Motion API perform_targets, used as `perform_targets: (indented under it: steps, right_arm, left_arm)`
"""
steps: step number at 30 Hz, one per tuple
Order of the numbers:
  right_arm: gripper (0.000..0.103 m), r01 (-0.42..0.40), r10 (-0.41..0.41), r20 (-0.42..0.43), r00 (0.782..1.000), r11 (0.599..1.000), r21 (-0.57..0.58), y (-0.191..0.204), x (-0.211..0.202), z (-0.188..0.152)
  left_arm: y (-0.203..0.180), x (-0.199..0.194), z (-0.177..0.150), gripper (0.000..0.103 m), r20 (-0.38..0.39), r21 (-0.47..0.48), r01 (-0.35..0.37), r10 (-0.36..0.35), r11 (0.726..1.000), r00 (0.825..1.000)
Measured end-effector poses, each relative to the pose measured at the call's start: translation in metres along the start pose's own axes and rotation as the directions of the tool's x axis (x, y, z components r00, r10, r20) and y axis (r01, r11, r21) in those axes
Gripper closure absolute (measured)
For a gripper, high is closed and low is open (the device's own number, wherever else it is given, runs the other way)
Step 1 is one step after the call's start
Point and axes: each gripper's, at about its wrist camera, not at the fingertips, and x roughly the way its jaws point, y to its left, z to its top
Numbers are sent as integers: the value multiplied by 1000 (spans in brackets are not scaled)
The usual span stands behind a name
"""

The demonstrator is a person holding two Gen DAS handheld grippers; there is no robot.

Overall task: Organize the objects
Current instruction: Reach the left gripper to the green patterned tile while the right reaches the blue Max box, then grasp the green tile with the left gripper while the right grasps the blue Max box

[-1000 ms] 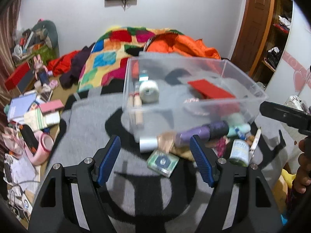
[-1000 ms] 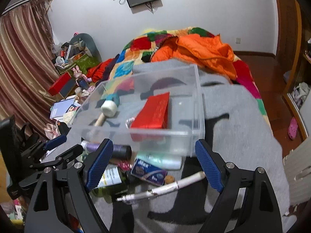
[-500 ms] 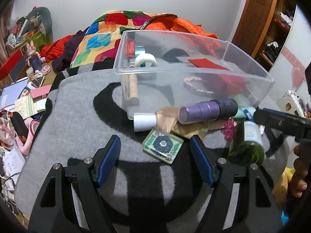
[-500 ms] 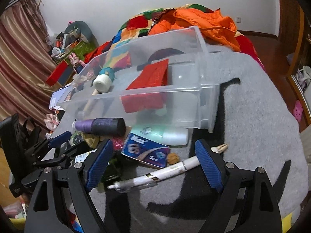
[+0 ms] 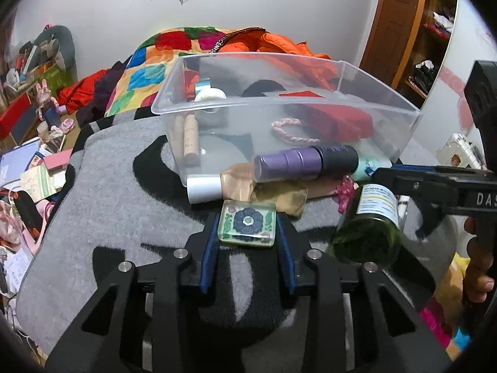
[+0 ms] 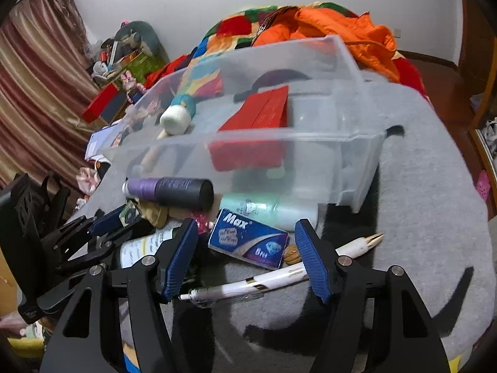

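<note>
Closing on the square flower tile [image 5: 247, 223], the left gripper [image 5: 247, 227] has just been narrowing its jaws, and the blue pads now sit against the tile's two sides on the grey blanket [image 5: 124, 205]; the grip looks made, though squarely seated contact should be confirmed before any lift. The right gripper [image 6: 247, 250] has also just been closing, but its pads stand clear either side of the blue Max box [image 6: 248, 239], with nothing gripped. The white pen [image 6: 279, 276] lies just below that box and crosses under the right pad, so a further squeeze risks catching it; judged advice is to centre on the box alone. The green bottle [image 5: 368, 230] lies on its side beside the tile, near enough to be nudged. Beyond, the purple bottle [image 5: 306, 163] rests against the clear bin [image 5: 403, 130], which already holds a red box [image 6: 257, 115] and a tape roll [image 6: 174, 120]. Lift straight up to clear the bin wall.
</note>
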Motion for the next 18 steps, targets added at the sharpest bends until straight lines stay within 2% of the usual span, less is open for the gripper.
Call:
perform_targets:
  steps: [4, 6, 12, 18]
  right_arm:
    - [50, -4, 4, 3, 1000, 1000, -6, 0, -1, -1]
    - [61, -16, 16, 2, 1000, 1000, -15, 1, -2, -1]
    - [74, -22, 23, 7, 1000, 999, -47, 7, -6, -1]
    - [76, -13, 14, 4, 1000, 995, -100, 17, -10, -5]
  left_arm:
    - [-3, -6, -6, 70, 5, 14, -3, 3, 1000, 1000]
    - [-3, -8, -7, 70, 5, 22, -5, 5, 1000, 1000]
    - [-2, -16, -15, 70, 10, 16, 19, -19, 1000, 1000]
    - [-6, -25, -20, 70, 11, 46, 36, -36, 998, 999]
